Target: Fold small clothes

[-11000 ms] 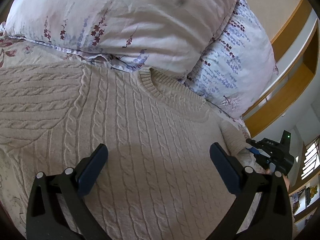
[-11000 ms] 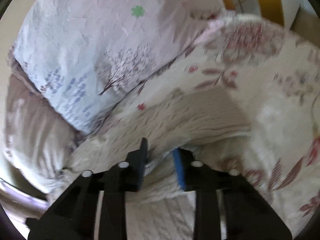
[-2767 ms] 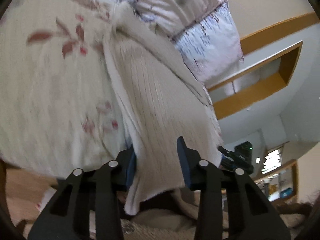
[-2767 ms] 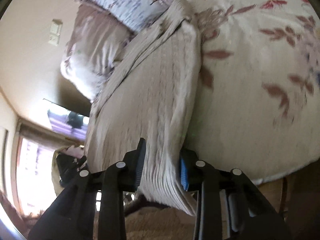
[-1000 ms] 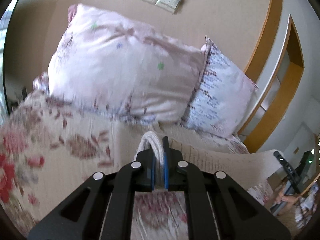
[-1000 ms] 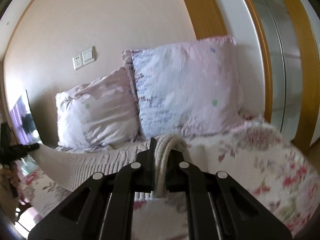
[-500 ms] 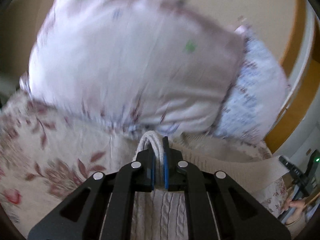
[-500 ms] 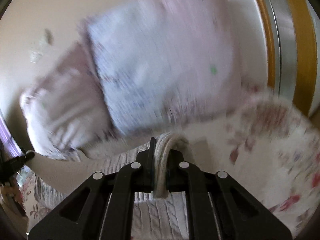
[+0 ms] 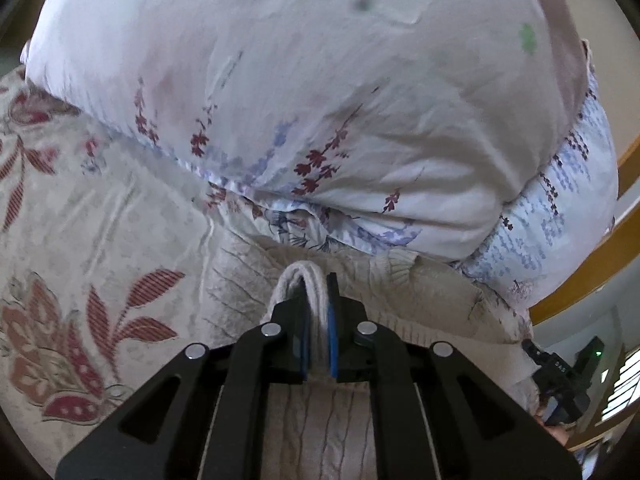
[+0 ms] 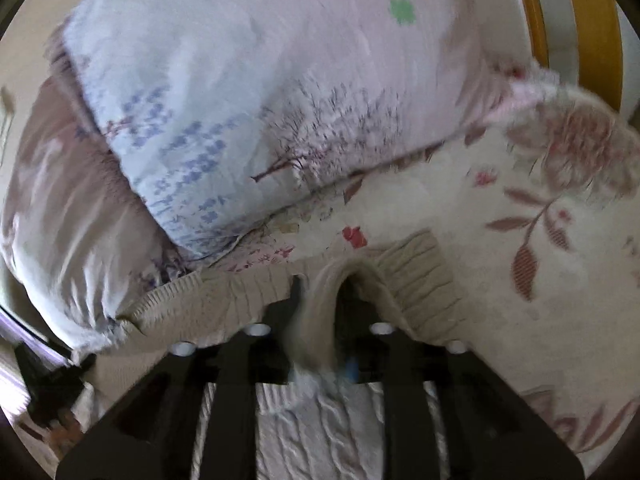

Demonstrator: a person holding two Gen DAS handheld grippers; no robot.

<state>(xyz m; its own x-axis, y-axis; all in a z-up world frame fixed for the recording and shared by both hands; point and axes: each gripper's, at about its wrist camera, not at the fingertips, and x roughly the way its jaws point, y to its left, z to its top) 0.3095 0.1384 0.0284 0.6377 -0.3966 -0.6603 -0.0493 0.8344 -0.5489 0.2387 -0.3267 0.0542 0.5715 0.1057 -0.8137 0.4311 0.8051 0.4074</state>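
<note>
One cream sweater [image 9: 248, 280], two floral pillows [image 9: 320, 80] [image 9: 560, 208] — two hand-held grippers [image 9: 318, 300] [image 10: 320, 300].

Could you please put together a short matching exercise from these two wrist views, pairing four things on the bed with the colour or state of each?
Things:
1. sweater
2. left gripper
3. right gripper
4. bedspread

Colour or state:
A. jaws opening, a fold of knit between them
B. cream with red leaf and flower print
C. beige cable knit, lying by the pillows
D. pads pressed shut on a fold of knit

Pairs: 1-C, 2-D, 3-A, 4-B
</note>
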